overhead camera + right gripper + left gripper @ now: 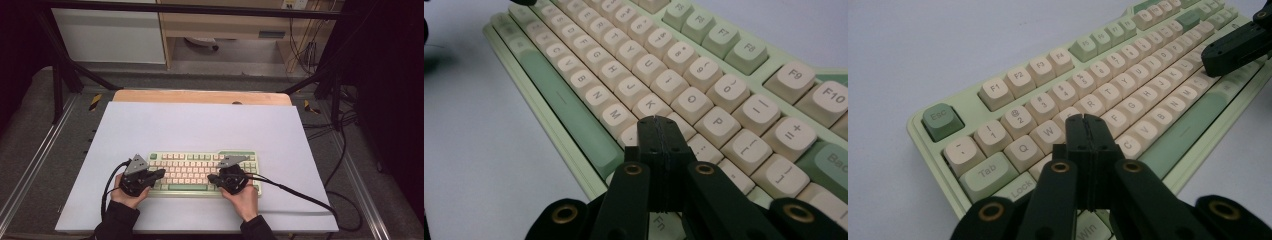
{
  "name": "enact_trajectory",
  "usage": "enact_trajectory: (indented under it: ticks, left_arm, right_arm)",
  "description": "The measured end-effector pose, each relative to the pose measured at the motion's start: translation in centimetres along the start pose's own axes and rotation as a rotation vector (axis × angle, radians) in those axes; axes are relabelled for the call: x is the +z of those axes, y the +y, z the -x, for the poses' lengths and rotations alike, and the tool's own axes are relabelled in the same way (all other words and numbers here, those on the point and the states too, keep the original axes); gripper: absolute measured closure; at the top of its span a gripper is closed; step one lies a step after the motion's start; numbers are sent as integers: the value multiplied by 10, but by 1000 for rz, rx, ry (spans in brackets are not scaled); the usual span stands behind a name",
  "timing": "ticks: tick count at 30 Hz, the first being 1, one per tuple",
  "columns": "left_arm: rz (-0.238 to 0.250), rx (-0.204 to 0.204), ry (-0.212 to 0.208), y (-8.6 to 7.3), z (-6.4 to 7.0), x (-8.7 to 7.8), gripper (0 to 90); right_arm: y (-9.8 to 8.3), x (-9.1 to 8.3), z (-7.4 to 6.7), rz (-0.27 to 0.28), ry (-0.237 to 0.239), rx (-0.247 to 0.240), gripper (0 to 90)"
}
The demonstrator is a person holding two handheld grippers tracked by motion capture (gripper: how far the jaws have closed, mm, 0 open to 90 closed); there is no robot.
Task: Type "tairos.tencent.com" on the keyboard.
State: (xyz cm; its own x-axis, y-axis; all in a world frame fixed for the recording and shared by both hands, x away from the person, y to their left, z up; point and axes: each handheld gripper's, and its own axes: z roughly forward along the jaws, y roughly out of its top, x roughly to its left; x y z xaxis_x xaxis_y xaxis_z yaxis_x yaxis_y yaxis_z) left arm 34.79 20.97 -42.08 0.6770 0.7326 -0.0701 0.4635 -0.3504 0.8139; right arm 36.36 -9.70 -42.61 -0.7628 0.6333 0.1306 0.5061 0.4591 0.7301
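Keyboard [202, 173]: pale green case, cream keys, lying flat on the near middle of the white desk [200, 125]. Left hand-held gripper [161, 173]: jaws pressed together, empty, tips over the keyboard's left end by the D key. Right hand-held gripper [210, 177]: jaws likewise closed, empty, tips over the right-hand letter keys near L.
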Motion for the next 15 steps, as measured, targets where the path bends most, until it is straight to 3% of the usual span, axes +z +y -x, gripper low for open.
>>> enact_trajectory:
  ticks: [9, 15]
  left_arm:
    - [2, -1, 0, 0, 0, -1, 900]
    - [2, -1, 0, 0, 0, -1, 900]
  right_arm:
    - [-2, 2, 0, -16, -8, -2, 900]
    - [0, -4, 0, 12, 0, -6, 900]
